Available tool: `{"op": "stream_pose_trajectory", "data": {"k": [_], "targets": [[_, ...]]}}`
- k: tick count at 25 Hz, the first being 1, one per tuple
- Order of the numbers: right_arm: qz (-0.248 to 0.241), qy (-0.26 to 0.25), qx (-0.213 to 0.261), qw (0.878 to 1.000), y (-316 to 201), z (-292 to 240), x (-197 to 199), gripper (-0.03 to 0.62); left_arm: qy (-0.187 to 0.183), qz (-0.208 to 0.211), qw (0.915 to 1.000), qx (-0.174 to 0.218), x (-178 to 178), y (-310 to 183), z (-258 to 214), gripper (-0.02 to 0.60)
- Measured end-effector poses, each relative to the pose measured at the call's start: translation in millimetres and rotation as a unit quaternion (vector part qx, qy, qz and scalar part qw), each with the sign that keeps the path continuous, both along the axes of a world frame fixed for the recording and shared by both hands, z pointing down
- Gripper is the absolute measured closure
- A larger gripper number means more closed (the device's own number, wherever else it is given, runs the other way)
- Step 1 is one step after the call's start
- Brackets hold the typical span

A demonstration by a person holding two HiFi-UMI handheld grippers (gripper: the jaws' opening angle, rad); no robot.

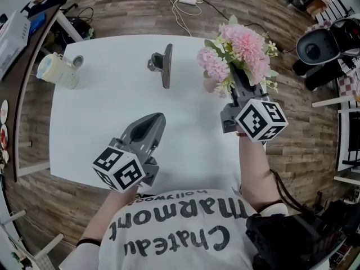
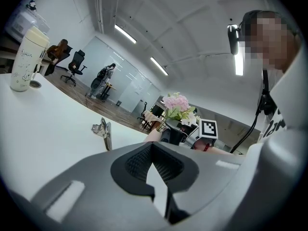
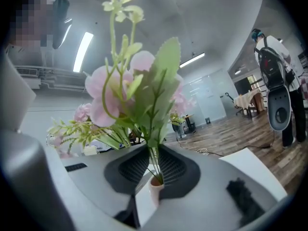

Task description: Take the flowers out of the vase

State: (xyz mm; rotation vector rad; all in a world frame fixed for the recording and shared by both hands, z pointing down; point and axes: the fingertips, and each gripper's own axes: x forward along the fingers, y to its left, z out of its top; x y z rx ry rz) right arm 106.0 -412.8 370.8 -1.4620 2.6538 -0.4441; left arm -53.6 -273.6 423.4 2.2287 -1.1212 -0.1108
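A white rectangular counter [image 1: 112, 106] fills the middle of the head view. At its right side stands the bunch of pink artificial flowers with green leaves [image 1: 242, 46], upright and not yet lifted out.

The step in hand looks like the grasp on the flowers. The right gripper [image 3: 152, 153], held level, reaches into the bunch from the near side. Its jaws are drawn in on the thin green stems [image 3: 155, 165], which pass between the pads just above the vase mouth.

The left gripper [image 1: 159, 118] hovers over the bare counter, well apart from the flowers, with its jaws together and nothing in them.

The small pale narrow-necked vase [image 3: 155, 190] sits directly under the right gripper, unsupported by the other hand. The next move probably calls for a straight upward pull, firm enough that the stems slide free, while watching that the light vase does not rise or tip with them.
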Motion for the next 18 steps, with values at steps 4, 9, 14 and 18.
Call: {"op": "stream_pose_trajectory", "data": {"k": [4, 9, 14, 18], "targets": [[-0.002, -0.004, 0.000, 1.000, -0.3, -3.9, 2.5, 0.530, 0.004, -0.001, 1.0000, 0.005, 1.5, -1.3, -4.4, 0.575], [-0.002, -0.007, 0.004, 1.000, -0.9, -9.0, 2.8, 0.533, 0.006, -0.003, 1.0000, 0.002, 1.8, -1.9, -6.1, 0.575], [0.000, -0.009, 0.009, 1.000, 2.1, -15.5, 7.9, 0.534, 0.008, 0.000, 0.9999, 0.012, 6.0, 0.6, -11.0, 0.575], [0.001, -0.012, 0.012, 1.000, 4.3, -20.6, 9.9, 0.534, 0.007, -0.003, 0.9999, 0.008, 5.3, 4.0, -12.6, 0.575]]}}
